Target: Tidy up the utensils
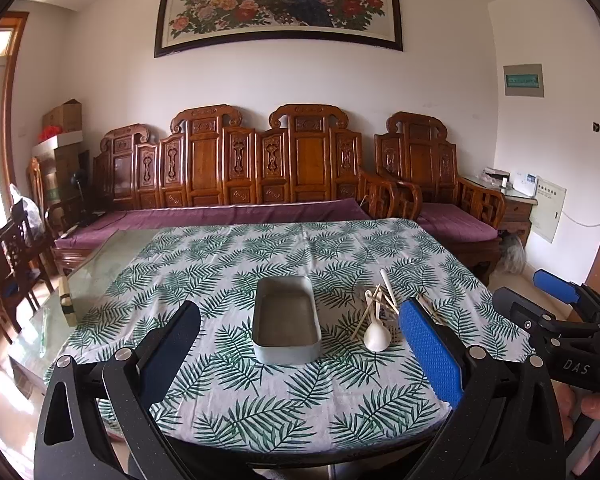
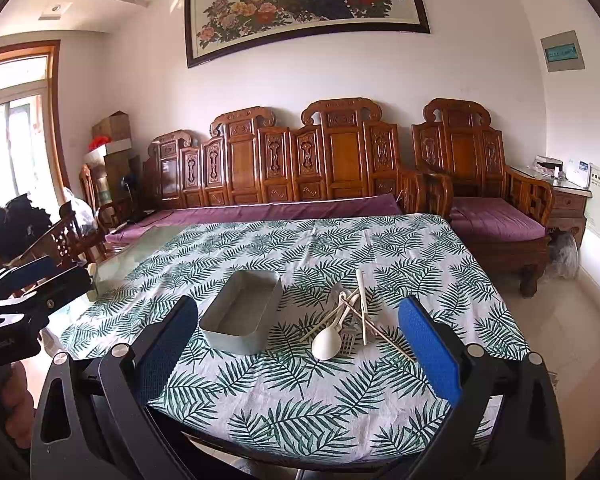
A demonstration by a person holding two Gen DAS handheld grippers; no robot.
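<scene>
Nearest the cameras, both grippers hung over the near edge of the tabletop [image 1: 220, 368] with nothing in them. The left gripper [image 1: 300, 352] had its jaws spread wide, one dark pad and one blue pad framing the tin. The right gripper [image 2: 300, 344] was likewise released, its jaws wide apart around the tin and the utensils. In the left view the right gripper showed at the right edge, with a hand [image 1: 596, 412] on its grip; in the right view the left gripper showed at the left edge.

The tabletop wore a white cloth printed with green fern leaves. On it, a little way in from the near edge, stood a grey rectangular tin [image 1: 286, 320], open and empty, its long side running away from the cameras. Just to the right of the tin, not touching it, lay the utensils in a loose crossed heap: a white spoon [image 2: 327, 343] with its bowl toward the near edge, a fork [image 2: 349, 340] beside it, pale chopsticks [image 2: 384, 338] lying across them, and a further white handle [image 2: 362, 300] pointing away.

Beyond the cloth's left edge bare glass showed. Behind the table stood a carved wooden bench [image 1: 240, 168] with purple cushions, an armchair [image 1: 440, 176] to its right, and a framed peacock painting [image 1: 280, 4] on the wall above.
</scene>
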